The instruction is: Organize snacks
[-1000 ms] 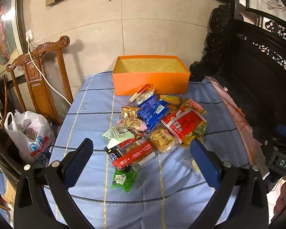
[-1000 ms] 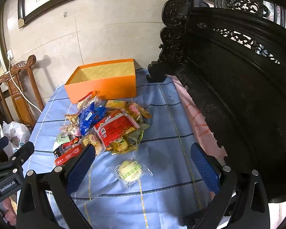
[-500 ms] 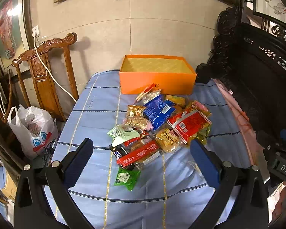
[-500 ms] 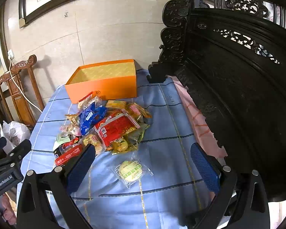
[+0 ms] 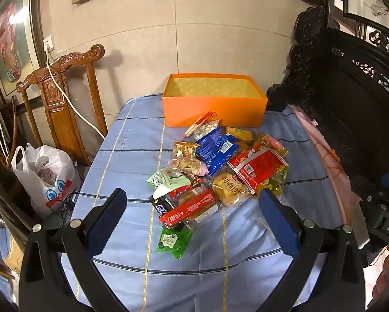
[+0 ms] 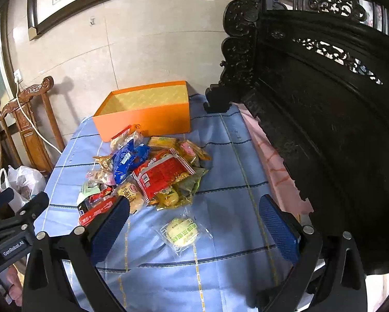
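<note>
A pile of packaged snacks lies on a blue tablecloth, in front of an open, empty orange box at the far edge. A green packet lies nearest the left gripper. In the right wrist view the pile sits ahead left, the box behind it, and a clear-wrapped pale round cake lies apart, close to the right gripper. My left gripper is open and empty above the near table edge. My right gripper is open and empty, with the cake between its fingers' lines.
A dark carved wooden bench stands along the right of the table. A wooden chair with a white cable and a white plastic bag stand at the left. A tiled wall is behind the box.
The left gripper's view has shifted slightly rightward and nearer the table, so the pile sits more centred. The right gripper has barely moved. Both stay open.
</note>
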### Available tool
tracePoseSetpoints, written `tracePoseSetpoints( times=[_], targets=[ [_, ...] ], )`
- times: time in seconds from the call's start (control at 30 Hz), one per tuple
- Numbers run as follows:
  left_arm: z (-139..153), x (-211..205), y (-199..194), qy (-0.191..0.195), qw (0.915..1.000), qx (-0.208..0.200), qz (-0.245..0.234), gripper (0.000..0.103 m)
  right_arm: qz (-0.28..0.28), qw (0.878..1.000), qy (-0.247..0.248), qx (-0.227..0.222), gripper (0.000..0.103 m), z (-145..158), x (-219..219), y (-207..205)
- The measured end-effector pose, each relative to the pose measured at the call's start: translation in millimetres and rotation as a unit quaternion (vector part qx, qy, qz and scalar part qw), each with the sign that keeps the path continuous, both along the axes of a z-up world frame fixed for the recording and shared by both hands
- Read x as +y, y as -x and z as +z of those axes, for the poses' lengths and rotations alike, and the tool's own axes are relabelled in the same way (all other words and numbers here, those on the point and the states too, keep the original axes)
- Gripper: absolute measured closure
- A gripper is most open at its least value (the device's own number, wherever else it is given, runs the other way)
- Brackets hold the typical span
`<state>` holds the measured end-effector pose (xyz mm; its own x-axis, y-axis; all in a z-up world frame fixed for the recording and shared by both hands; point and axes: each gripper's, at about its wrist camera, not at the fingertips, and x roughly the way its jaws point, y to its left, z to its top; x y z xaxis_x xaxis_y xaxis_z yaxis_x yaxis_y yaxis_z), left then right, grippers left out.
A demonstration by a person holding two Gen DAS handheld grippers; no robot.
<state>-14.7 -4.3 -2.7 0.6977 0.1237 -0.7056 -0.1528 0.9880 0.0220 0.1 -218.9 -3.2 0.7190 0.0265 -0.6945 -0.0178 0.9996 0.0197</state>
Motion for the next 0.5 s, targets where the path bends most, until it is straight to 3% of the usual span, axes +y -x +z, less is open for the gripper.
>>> tracePoseSetpoints(
  times=[0.5],
  targets=[
    [-1.0,-2.1,-1.5,-0.007,1.0000,0.001,-0.002,0.004,0.017,1.000,-0.009,-0.008,0.003,5.2,1.0,2.4]
  ],
)
